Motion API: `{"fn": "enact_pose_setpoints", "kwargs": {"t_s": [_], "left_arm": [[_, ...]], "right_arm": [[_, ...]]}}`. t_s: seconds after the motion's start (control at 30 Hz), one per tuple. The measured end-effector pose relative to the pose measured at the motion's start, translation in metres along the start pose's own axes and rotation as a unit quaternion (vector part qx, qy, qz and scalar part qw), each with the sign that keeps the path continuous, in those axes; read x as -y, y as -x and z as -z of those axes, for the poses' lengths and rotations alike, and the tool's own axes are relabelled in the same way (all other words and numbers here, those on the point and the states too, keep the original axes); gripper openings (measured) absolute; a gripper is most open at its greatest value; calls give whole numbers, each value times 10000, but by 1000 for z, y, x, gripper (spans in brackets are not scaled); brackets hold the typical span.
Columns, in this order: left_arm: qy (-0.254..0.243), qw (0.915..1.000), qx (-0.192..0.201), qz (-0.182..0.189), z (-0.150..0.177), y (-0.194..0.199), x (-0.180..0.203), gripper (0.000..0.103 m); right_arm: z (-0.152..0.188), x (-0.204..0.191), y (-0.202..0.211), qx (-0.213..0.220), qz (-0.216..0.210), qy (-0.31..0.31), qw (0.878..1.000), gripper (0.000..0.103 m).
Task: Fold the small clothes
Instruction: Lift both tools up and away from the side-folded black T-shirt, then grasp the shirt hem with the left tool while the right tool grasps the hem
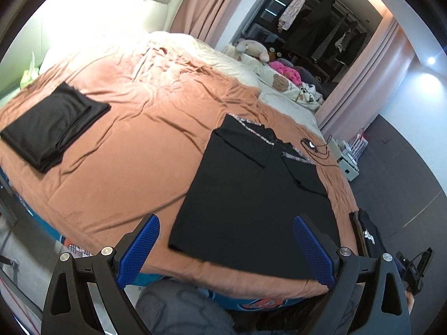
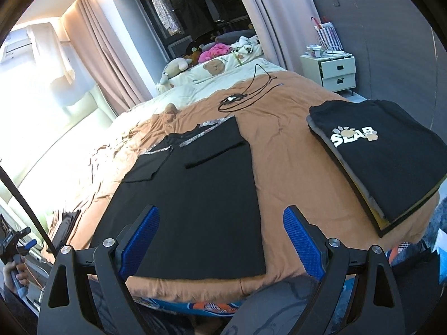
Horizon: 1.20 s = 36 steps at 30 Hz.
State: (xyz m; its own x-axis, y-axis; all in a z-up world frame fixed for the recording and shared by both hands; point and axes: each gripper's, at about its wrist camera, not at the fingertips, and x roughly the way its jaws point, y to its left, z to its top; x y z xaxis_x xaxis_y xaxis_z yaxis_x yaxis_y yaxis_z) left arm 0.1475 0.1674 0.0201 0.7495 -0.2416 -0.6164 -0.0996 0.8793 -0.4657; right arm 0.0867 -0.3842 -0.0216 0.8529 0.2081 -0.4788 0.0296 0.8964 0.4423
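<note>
A black shirt (image 1: 251, 195) (image 2: 195, 195) lies flat on the orange bedspread (image 1: 125, 167) (image 2: 293, 181), its sleeves folded in over the body and a patterned trim at the collar end. Its near hem lies close to the bed's front edge. My left gripper (image 1: 226, 245) hovers open over that hem with nothing between its blue pads. My right gripper (image 2: 220, 240) is also open and empty, above the hem's right part. The left gripper and the hand on it show at the far left of the right wrist view.
A folded black garment (image 1: 53, 128) lies at the bed's left. A stack of folded clothes (image 2: 382, 162), topped by a black shirt with white lettering, sits at the right. A black cable with a small device (image 2: 237, 99) lies beyond the shirt. Plush toys and a nightstand (image 2: 332, 72) stand farther back.
</note>
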Motion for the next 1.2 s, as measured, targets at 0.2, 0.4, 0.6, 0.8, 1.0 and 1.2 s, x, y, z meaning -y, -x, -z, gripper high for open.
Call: {"fn": "enact_pose_setpoints", "kwargs": {"t_s": [0.2, 0.4, 0.6, 0.8, 1.0, 1.2], "left_arm": [[-70, 9997, -154, 173, 18, -14, -27, 97], [207, 9973, -483, 510, 33, -49, -49, 87], [503, 9933, -910, 506, 47, -92, -63, 75], [822, 9881, -1211, 464, 56, -121, -81, 70], [1150, 9809, -1494, 481, 62, -142, -96, 70], [1492, 9740, -1575, 653, 66, -149, -110, 70]], "right_arm": [[5, 6, 7, -107, 55, -212, 9997, 90], [13, 15, -9, -309, 98, -442, 9985, 90], [22, 22, -44, -559, -44, -610, 9966, 86], [24, 37, -77, -850, -54, -840, 9928, 81], [27, 52, -105, -1139, -72, -1092, 9874, 76], [28, 64, -122, -1379, -204, -1285, 9819, 75]]}}
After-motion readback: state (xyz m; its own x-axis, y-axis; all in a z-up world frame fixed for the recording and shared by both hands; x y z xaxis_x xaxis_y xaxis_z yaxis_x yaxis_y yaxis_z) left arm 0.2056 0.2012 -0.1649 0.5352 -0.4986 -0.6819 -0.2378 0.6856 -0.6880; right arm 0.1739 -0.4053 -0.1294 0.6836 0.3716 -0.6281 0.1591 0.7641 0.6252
